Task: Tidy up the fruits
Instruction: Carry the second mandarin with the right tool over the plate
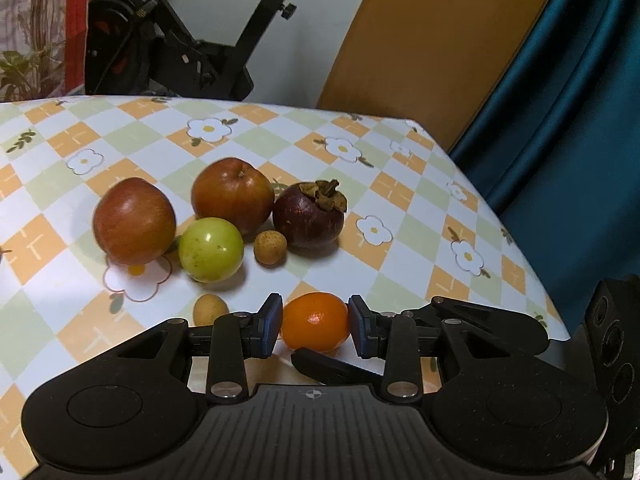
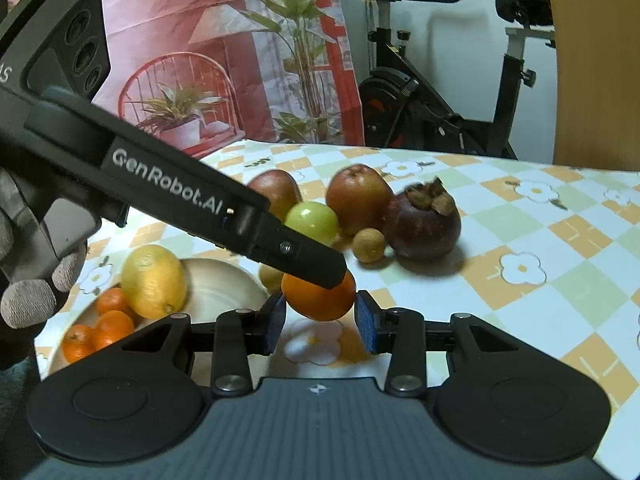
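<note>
Blue-padded fingers of the left gripper (image 1: 314, 326) sat narrowly apart around a small orange fruit (image 1: 315, 321), both pads at or very close to its sides; from the right wrist view that same fruit (image 2: 319, 295) appeared lifted clear of the checked tablecloth (image 1: 404, 240), so it seemed held. Its long axis ran left to right, from one pad to the other. At the left of the right wrist view, a pale bowl (image 2: 224, 280) held a yellow lemon (image 2: 154, 281) and several small oranges (image 2: 98, 330). Further right, the right gripper (image 2: 321, 320) was moderately open with nothing between its pads, which stood just below and either side of the held fruit. Beyond, on the cloth, lay a cluster: two red apples (image 1: 135, 221) (image 1: 232, 196) at the far left and middle, a green fruit (image 1: 211, 249) near them, a small tan longan (image 1: 270, 248) beside it, and a dark mangosteen (image 1: 308, 215), calyx pointing up, at the right. Another tan fruit (image 1: 210, 310) lay just left of the left gripper's left pad.
</note>
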`<control>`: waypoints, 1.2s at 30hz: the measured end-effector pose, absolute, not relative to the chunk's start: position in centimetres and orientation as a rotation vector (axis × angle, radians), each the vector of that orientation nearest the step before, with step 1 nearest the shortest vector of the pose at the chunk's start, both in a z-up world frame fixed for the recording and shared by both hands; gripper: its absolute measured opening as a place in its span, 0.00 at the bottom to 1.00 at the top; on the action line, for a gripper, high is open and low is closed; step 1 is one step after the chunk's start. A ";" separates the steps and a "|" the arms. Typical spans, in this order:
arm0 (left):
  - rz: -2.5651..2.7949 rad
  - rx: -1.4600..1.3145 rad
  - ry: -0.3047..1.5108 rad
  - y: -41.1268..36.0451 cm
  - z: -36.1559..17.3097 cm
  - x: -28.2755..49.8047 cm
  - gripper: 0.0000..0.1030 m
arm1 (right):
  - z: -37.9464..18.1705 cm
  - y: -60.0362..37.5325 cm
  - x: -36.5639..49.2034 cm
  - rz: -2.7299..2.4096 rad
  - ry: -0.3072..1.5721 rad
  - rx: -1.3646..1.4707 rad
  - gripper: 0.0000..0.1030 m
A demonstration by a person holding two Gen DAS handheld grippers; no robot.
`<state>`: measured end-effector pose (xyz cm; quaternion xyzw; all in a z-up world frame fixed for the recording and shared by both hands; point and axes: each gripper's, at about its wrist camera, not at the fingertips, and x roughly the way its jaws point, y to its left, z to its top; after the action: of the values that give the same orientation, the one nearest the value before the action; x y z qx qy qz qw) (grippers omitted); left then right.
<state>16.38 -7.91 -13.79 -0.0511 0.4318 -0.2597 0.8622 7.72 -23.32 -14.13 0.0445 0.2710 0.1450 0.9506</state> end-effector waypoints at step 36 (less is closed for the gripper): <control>-0.486 -0.152 0.938 -1.4 -14.8 14.9 0.36 | -14.5 -16.4 9.4 0.384 0.645 -0.012 0.40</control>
<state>14.89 -1.38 -14.84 -0.0725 0.4471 -0.2315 0.8610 9.38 -16.43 -14.53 -0.0061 0.3150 0.1875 0.9304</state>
